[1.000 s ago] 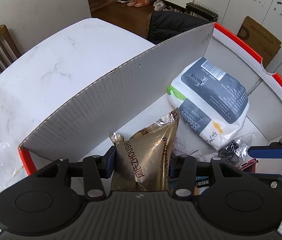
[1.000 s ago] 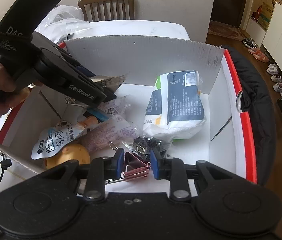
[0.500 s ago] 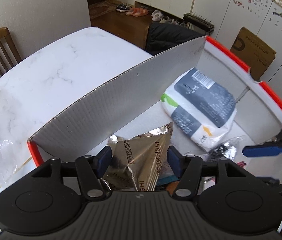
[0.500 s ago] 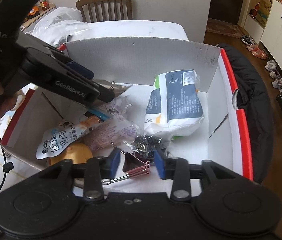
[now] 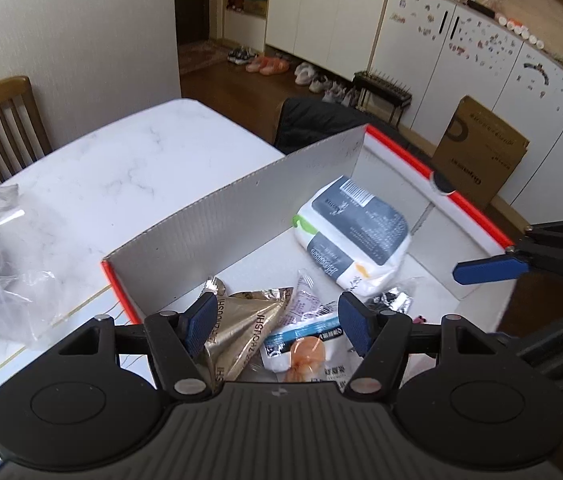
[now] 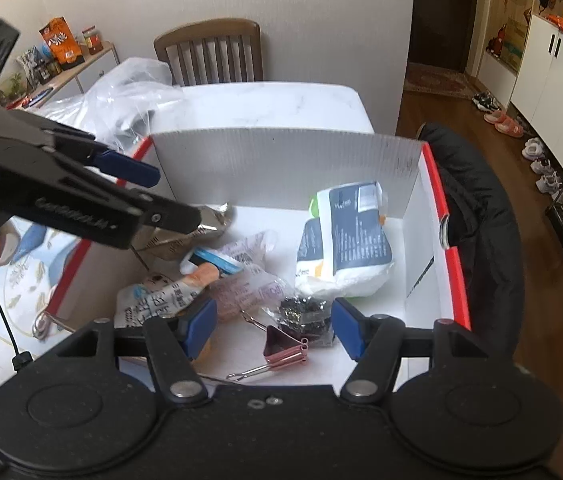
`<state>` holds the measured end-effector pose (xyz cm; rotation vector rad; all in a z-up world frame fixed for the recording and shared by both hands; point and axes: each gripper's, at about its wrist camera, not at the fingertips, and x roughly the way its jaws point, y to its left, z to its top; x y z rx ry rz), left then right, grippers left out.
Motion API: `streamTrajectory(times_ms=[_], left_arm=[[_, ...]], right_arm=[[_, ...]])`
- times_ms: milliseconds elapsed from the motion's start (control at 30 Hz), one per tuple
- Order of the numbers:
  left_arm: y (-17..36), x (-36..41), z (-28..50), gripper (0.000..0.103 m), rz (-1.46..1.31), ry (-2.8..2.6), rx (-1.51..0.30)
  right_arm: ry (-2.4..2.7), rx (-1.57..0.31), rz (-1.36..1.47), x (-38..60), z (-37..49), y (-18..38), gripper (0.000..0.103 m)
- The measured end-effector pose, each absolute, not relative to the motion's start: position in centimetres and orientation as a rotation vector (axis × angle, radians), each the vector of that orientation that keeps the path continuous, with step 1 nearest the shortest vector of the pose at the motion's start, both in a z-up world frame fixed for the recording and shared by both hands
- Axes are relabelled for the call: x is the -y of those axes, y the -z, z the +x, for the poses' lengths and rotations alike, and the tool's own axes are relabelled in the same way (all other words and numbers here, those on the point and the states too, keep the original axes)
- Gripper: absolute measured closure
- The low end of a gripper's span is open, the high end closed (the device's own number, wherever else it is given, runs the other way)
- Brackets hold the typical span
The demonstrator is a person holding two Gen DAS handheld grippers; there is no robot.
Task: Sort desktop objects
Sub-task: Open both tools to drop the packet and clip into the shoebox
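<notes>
Both tools are lifted since the earlier frame, jaws opening and empty: left tool above the light, crinkly foil packet, right tool above the stiff binder clip, both inside the box; edges are judged best gripped.

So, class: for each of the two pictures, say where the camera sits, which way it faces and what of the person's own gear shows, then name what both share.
Left wrist: on the left hand-held gripper, facing down into the box; its jaws are opening above the gold packet.
Right wrist: on the right hand-held gripper, facing down into that box; its jaws are opening above the pink binder clip.
Shared: the tissue pack, each other's gripper.
</notes>
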<state>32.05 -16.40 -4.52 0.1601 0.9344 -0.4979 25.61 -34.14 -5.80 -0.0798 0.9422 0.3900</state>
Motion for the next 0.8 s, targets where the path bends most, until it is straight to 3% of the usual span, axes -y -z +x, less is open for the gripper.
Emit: streamTrajectory(times_ms=[800], left_arm=[[1.1,11.7,24.0,0.037,0.110,0.541,-0.854]], right_arm=[[-0.341,-0.852,-0.066,32.0,21.7,2.8,0.039]])
